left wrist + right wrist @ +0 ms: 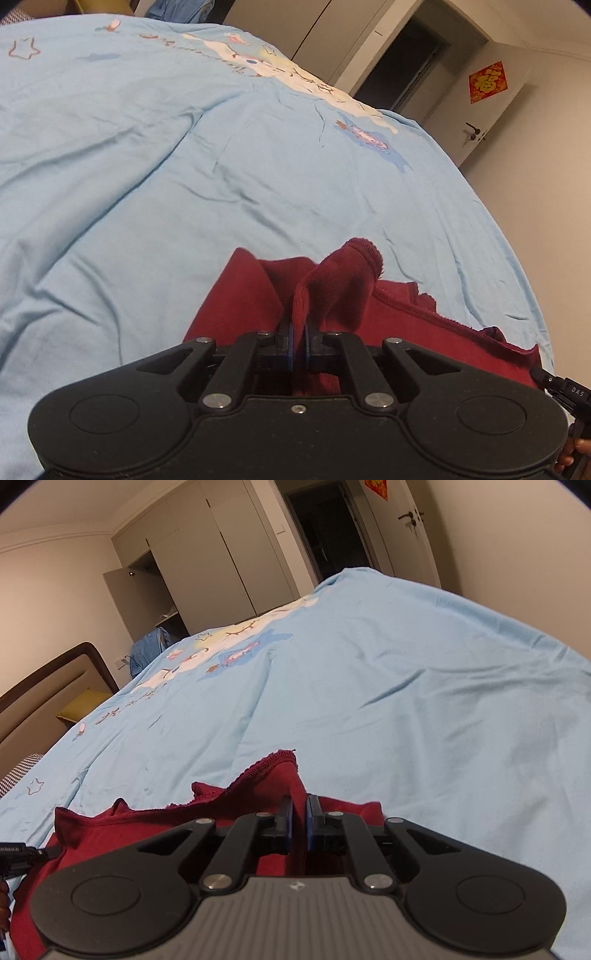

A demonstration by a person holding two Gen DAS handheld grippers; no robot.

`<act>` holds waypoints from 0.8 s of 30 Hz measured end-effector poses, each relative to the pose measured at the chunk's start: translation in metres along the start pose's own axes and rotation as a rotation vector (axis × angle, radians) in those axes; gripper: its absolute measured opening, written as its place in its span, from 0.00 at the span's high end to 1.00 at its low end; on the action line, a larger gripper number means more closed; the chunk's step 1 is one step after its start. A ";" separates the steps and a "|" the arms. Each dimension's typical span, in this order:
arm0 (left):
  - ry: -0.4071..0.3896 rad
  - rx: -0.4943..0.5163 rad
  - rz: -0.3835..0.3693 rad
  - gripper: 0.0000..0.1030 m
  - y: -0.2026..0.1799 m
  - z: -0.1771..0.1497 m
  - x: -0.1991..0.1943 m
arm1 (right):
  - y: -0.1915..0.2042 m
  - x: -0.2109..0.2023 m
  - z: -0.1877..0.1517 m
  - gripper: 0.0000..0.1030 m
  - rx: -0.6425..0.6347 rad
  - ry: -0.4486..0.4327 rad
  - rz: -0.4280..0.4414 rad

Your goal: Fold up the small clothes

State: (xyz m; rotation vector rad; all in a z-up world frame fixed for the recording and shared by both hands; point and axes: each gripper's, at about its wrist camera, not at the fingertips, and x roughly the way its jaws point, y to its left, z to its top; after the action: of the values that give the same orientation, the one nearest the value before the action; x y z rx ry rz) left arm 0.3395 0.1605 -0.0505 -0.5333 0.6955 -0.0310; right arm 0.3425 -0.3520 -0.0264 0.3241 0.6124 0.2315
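Note:
A dark red garment (417, 325) lies on the light blue bedspread (184, 184) right in front of both grippers. My left gripper (299, 328) is shut on a fold of it, and a rounded hump of red cloth stands up just past the fingers. In the right wrist view my right gripper (299, 808) is shut on another edge of the same red garment (266, 786), whose stitched hem rises in a peak ahead of the fingers. The rest of the cloth runs under both gripper bodies and is hidden there.
The blue bedspread (406, 701) carries a cartoon print across its middle. A wardrobe (207, 546), a dark doorway (325, 528) and a white door (480, 107) stand beyond the bed. A headboard (48, 686) and yellow pillow (81, 707) are at the left.

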 end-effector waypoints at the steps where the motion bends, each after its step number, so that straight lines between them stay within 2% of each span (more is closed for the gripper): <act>1: -0.006 0.009 0.002 0.90 -0.001 0.000 -0.003 | -0.001 -0.001 0.000 0.92 0.000 -0.002 0.005; 5: -0.052 0.083 0.019 0.77 -0.008 0.003 -0.017 | 0.002 -0.005 0.005 0.87 -0.037 -0.016 0.015; 10: -0.113 0.218 0.025 0.55 -0.032 0.004 -0.028 | 0.009 0.004 0.014 0.82 -0.033 -0.011 0.020; 12: -0.138 0.281 0.043 0.52 -0.045 0.004 -0.030 | 0.008 0.008 0.016 0.89 -0.020 -0.020 0.001; 14: -0.150 0.323 0.040 0.51 -0.053 0.002 -0.030 | 0.007 0.012 0.016 0.90 -0.010 -0.018 -0.025; 18: -0.112 0.352 -0.051 0.51 -0.062 -0.003 -0.020 | 0.004 0.016 0.012 0.88 -0.014 -0.002 -0.040; 20: -0.079 0.371 -0.092 0.51 -0.065 -0.005 -0.011 | 0.003 0.008 0.011 0.69 -0.021 -0.019 -0.050; 22: -0.053 0.383 -0.106 0.51 -0.067 -0.007 -0.002 | 0.006 -0.007 0.007 0.58 -0.061 -0.038 -0.063; 24: -0.043 0.389 -0.087 0.50 -0.067 -0.005 0.007 | 0.013 -0.027 -0.001 0.51 -0.126 -0.055 -0.068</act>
State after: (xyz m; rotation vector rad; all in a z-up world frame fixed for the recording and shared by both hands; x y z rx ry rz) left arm 0.3518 0.0986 -0.0263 -0.1900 0.6046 -0.2313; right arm 0.3190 -0.3484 -0.0085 0.1872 0.5514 0.1939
